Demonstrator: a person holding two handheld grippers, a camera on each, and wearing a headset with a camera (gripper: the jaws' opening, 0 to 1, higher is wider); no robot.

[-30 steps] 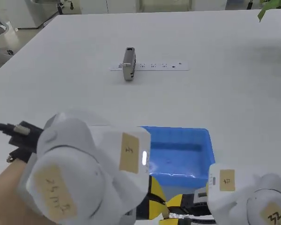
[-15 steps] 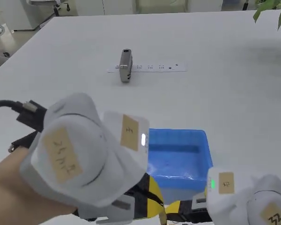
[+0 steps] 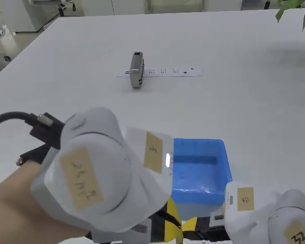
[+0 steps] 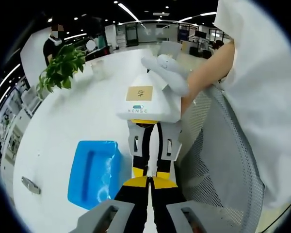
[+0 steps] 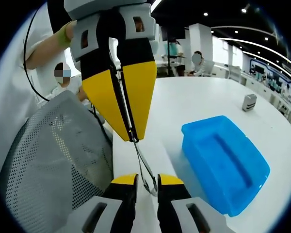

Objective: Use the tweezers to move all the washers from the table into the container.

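Thin metal tweezers [image 5: 141,162], pinched tight by left gripper [image 5: 133,138], tail between right gripper [image 5: 148,180] jaws — clamp there unclear

Left claw [image 5: 134,138], bulky rounded pale-grey shell, tan paper labels [image 3: 152,151] with handwritten marks, small white light [image 3: 168,160], black cable [image 3: 5,121] on a screwed plug [image 3: 44,122], yellow-and-black wedge jaws, right claw [image 5: 146,183] matching grey with tan label, white short sleeve [image 4: 254,58]

One container [image 3: 201,173], one pair of tweezers [image 5: 144,170], one power strip [image 3: 168,72]. Two grippers: left gripper [image 5: 133,138], right gripper [image 5: 147,182]. One plant [image 4: 60,68], one chair [image 5: 53,145].
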